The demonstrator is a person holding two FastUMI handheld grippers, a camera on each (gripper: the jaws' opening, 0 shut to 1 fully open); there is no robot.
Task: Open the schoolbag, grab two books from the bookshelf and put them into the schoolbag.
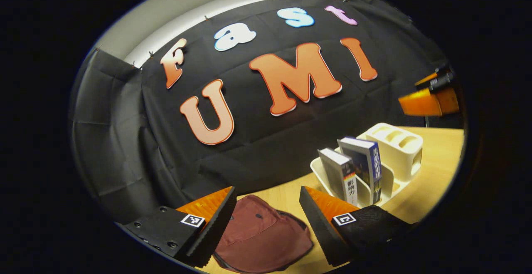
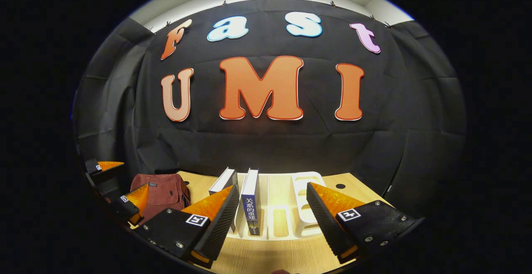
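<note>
**Schoolbag closed on table, both grippers empty**

Schoolbag [image 1: 262, 234] lies on the wooden table [image 1: 432, 186], left of the white bookshelf [image 2: 307, 207]. Two books [image 2: 250, 201] stand upright in it. Left gripper [image 1: 268, 220] and right gripper [image 2: 272, 218] hover wide open, holding nothing.

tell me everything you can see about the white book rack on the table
The white plastic book rack stands upright on the light wooden table, right of the dark red fabric schoolbag. Thin dividers split it into slots, with a taller block of open compartments at one end. Two upright books stand in neighbouring slots, one leaning slightly. No hand-held gripper touches it.
</note>
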